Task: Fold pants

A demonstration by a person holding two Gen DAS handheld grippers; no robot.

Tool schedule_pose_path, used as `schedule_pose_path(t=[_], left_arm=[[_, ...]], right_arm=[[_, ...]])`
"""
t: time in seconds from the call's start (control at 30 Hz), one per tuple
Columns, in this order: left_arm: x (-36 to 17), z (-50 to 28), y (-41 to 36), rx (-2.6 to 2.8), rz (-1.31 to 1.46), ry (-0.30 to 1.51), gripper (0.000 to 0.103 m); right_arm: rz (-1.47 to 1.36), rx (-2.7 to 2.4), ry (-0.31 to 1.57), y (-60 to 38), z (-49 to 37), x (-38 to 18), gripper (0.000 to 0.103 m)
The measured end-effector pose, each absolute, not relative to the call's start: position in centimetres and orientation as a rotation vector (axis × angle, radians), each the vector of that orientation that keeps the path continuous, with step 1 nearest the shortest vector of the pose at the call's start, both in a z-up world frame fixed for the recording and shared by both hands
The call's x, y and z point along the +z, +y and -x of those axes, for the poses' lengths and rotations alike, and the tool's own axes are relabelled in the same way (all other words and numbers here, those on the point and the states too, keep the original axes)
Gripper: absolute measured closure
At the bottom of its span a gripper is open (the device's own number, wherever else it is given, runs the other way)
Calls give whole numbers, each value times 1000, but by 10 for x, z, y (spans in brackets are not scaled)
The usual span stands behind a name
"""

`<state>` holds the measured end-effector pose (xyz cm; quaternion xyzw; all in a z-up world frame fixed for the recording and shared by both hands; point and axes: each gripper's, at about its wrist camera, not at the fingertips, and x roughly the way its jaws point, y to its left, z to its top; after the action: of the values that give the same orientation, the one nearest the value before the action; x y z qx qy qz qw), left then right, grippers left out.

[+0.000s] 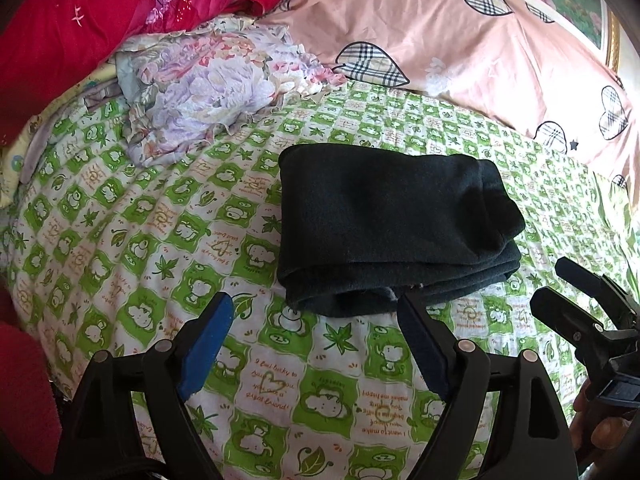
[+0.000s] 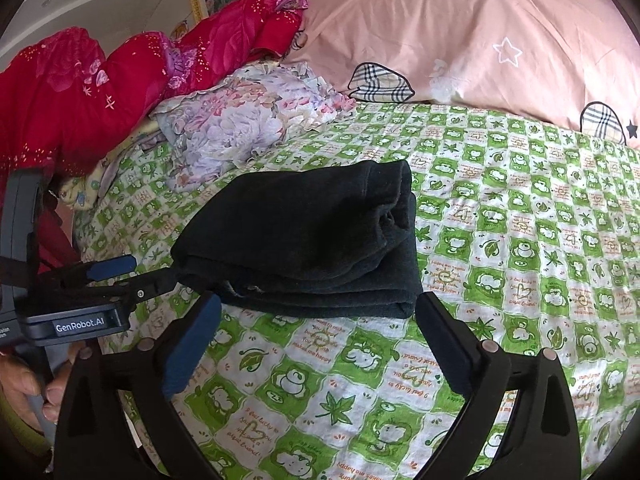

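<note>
Dark pants (image 1: 384, 228) lie folded into a thick rectangular bundle on the green-and-white patterned bed sheet (image 1: 160, 240). They also show in the right wrist view (image 2: 304, 240). My left gripper (image 1: 316, 304) is open and empty, just in front of the bundle's near edge. My right gripper (image 2: 320, 304) is open and empty, also just short of the bundle's near edge. The right gripper shows at the right edge of the left wrist view (image 1: 560, 284), and the left gripper at the left of the right wrist view (image 2: 148, 268).
A crumpled floral cloth (image 1: 208, 92) lies on the sheet behind the pants to the left. A red quilt (image 1: 80, 20) is piled at the far left. A pink quilt with plaid hearts (image 1: 460, 40) runs along the back.
</note>
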<state>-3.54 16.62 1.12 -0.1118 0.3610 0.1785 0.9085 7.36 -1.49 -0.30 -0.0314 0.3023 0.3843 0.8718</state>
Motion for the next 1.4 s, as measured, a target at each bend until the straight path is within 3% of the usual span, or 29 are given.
schedule_pose_path(t=[1.4], left_arm=[[-13,39,172,396,185,715,16]], right_arm=[[101,836,609,7,-69,-31,1]])
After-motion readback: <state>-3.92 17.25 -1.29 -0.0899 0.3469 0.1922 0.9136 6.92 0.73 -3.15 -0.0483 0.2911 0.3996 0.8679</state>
